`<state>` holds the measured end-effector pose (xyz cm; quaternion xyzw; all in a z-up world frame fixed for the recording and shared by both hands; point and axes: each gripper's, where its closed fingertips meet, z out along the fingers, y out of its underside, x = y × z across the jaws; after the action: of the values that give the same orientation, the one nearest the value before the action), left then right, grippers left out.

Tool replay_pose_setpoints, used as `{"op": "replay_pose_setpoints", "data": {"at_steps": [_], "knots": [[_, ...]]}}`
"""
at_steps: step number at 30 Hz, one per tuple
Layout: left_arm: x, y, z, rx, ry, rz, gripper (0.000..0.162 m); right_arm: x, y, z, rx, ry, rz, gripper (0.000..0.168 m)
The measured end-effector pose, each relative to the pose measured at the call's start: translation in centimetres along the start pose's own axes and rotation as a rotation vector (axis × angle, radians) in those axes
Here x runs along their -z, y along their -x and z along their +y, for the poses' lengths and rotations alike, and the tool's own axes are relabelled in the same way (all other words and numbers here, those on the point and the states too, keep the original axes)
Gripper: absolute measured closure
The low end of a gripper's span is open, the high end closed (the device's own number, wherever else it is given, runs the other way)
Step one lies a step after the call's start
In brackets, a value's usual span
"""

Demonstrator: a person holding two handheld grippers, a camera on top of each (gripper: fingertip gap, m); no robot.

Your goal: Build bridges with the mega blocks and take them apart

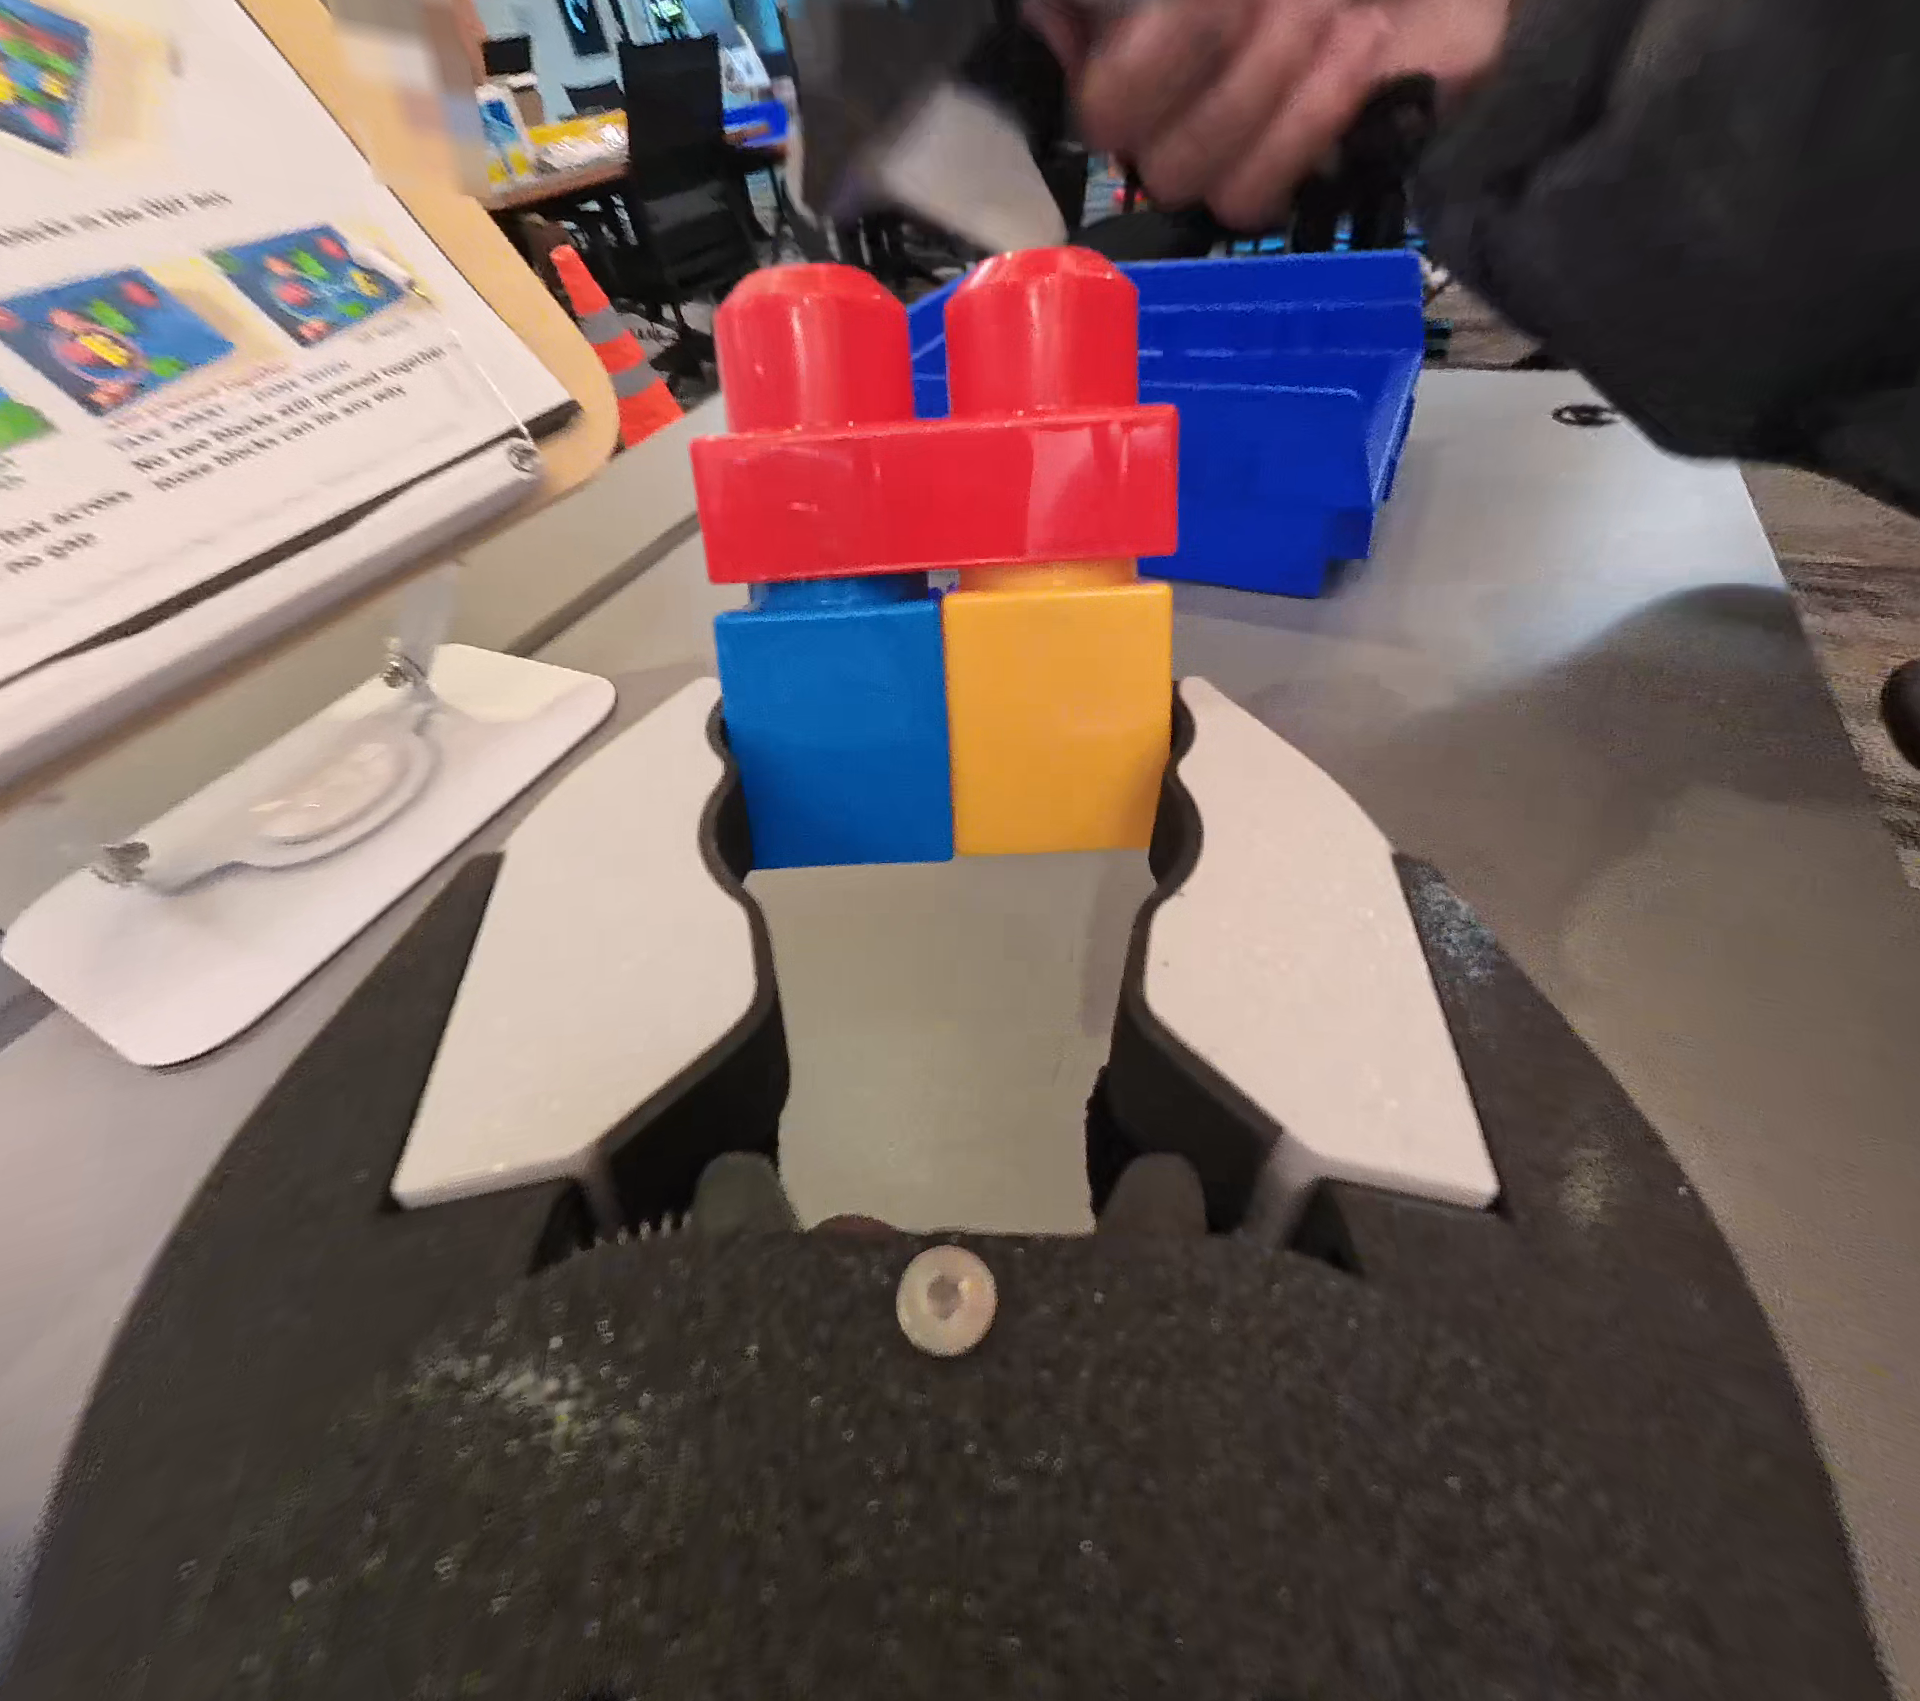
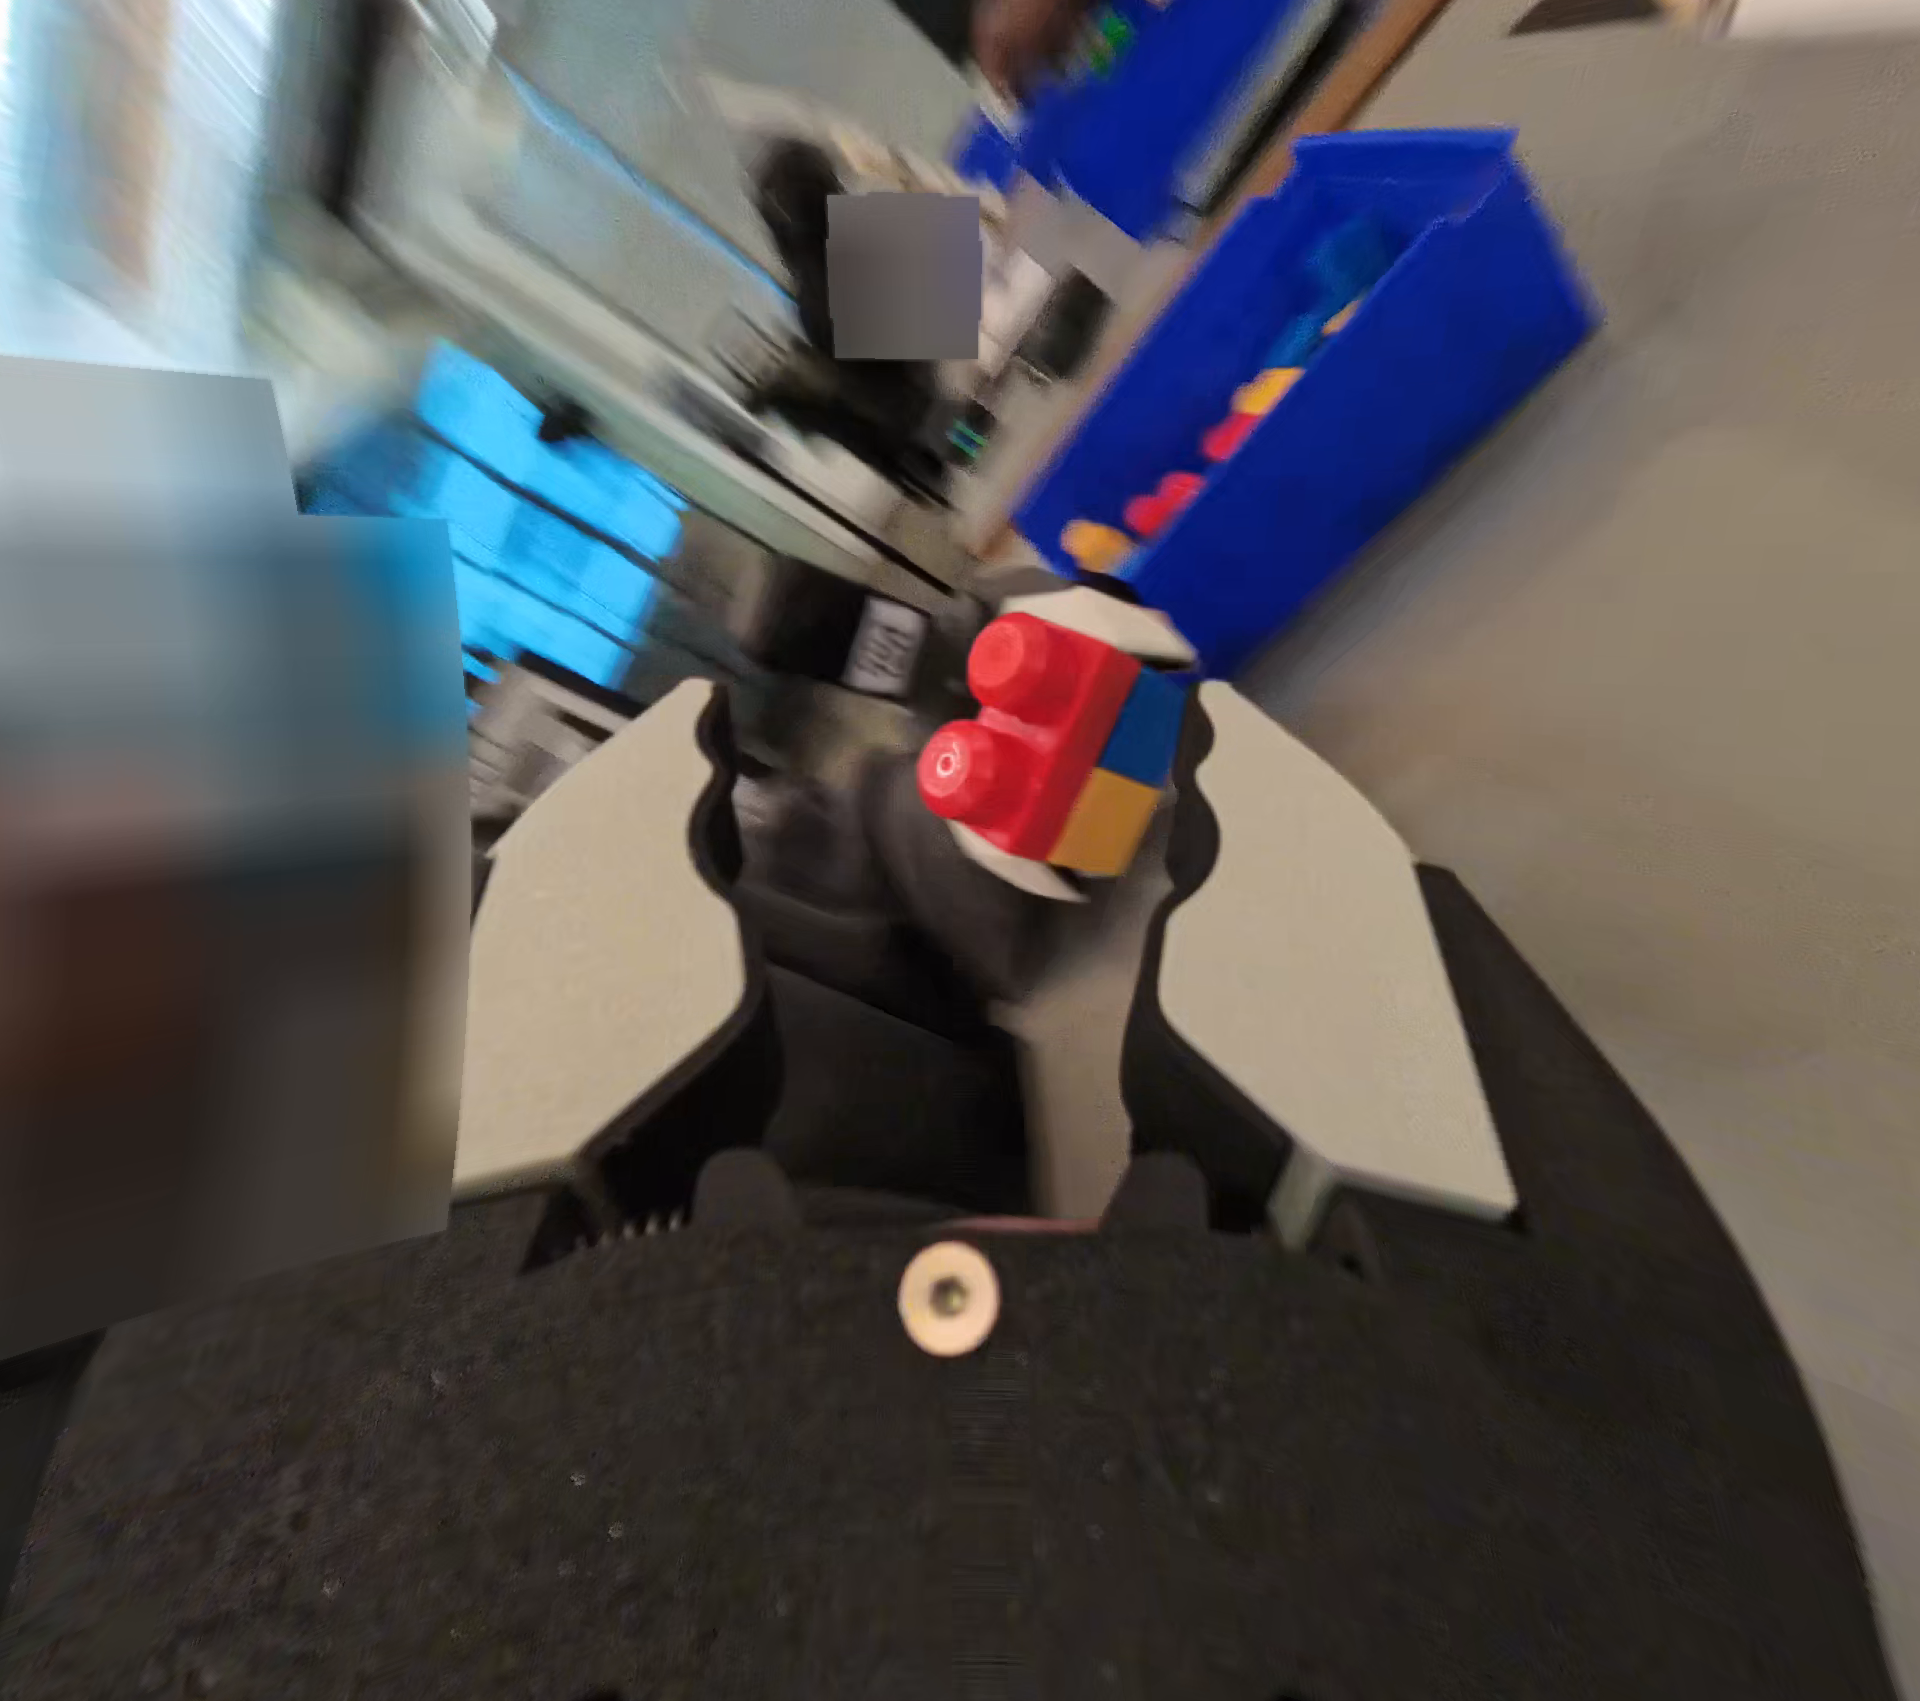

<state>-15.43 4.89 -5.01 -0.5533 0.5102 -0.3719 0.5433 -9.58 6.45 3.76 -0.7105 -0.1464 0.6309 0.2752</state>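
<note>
My left gripper is shut on a small bridge: a blue block and a yellow block side by side, with a red two-stud block across their tops. The red block sits slightly raised, not fully pressed down. My right gripper is open and empty; it faces the same bridge from the studs' side, a little short of it. In the left wrist view the right gripper shows blurred above and behind the bridge, held by a hand.
A blue bin stands on the grey table behind the bridge; it holds several loose blocks. A second blue bin lies farther off under a person's hand. An instruction sheet on a white stand stands at left.
</note>
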Motion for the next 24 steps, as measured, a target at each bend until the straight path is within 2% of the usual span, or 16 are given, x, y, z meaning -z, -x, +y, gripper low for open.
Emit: {"op": "replay_pose_setpoints", "data": {"at_steps": [1, 3, 6, 11, 15, 18, 24], "knots": [[0.1, 0.1, -0.3, 0.001, -0.014, -0.004, 0.087, 0.1, -0.5, 0.6, -0.144, -0.066, -0.098, 0.082], [0.2, 0.1, -0.7, 0.013, -0.035, 0.006, 0.087, -0.9, -1.7, 3.1, -0.348, -0.074, -0.201, 0.073], [-0.1, -0.3, -0.7, 0.038, -0.05, 0.043, 0.087, -3.2, -2.0, 5.6, -0.489, -0.065, -0.322, 0.062], [-0.4, -1.3, -0.3, 0.039, -0.042, 0.094, 0.087, -6.2, -2.0, 7.4, -0.56, -0.012, -0.443, 0.054], [-0.9, -1.7, 0.7, 0.014, -0.005, 0.102, 0.087, -7.3, -1.7, 7.9, -0.557, 0.028, -0.499, 0.058], [-1.1, -1.6, 1.2, 0.009, 0.01, 0.091, 0.086, -7.7, -2.4, 8.1, -0.568, 0.022, -0.478, 0.067], [-1.8, -1.4, 2.5, 0.007, 0.044, 0.091, 0.086, -7.6, -3.7, 8.4, -0.58, 0.008, -0.444, 0.065]]}}
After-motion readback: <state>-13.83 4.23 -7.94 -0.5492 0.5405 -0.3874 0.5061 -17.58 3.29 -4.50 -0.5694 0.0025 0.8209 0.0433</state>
